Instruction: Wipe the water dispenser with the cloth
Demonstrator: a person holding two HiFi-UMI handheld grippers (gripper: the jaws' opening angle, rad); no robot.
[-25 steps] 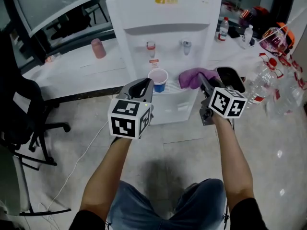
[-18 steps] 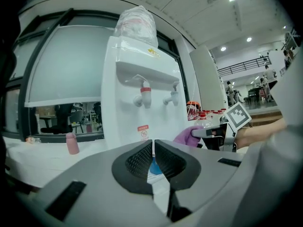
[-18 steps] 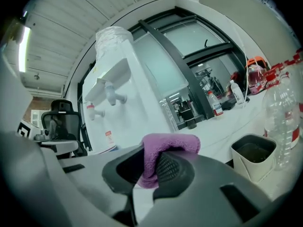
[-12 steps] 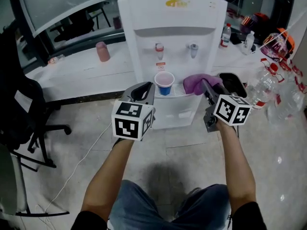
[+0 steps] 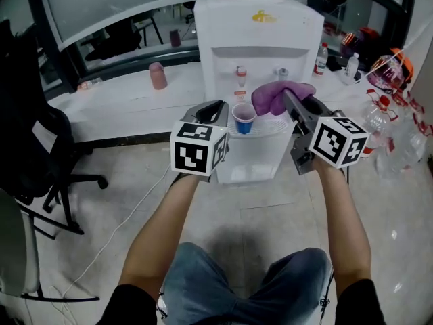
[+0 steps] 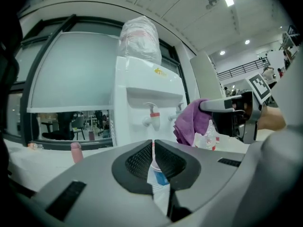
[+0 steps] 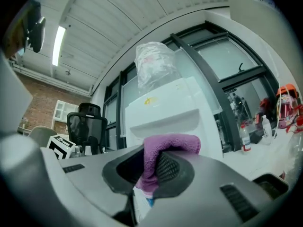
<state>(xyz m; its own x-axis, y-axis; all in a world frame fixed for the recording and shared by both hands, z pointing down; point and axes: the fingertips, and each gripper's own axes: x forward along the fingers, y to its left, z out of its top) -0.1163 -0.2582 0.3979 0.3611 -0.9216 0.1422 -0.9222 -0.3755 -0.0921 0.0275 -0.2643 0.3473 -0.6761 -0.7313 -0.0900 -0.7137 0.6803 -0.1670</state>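
The white water dispenser (image 5: 257, 39) stands straight ahead, with a red and a grey tap over its drip tray (image 5: 270, 128). A blue paper cup (image 5: 243, 118) sits on that tray. My right gripper (image 5: 289, 100) is shut on a purple cloth (image 5: 274, 95), lifted just in front of the grey tap; the cloth (image 7: 163, 152) fills its jaws. My left gripper (image 5: 215, 108) is shut and holds nothing, just left of the cup. From the left gripper view the dispenser (image 6: 142, 98) and the hanging cloth (image 6: 191, 124) are ahead.
A pink tumbler (image 5: 157, 75) stands on the white ledge (image 5: 122, 103) left of the dispenser. Plastic bottles (image 5: 399, 137) crowd the right side. A black office chair (image 5: 34, 154) stands at the left, and a cable trails over the floor.
Both grippers have risen and moved closer to the dispenser. The cloth went from tray height up to the level of the taps.
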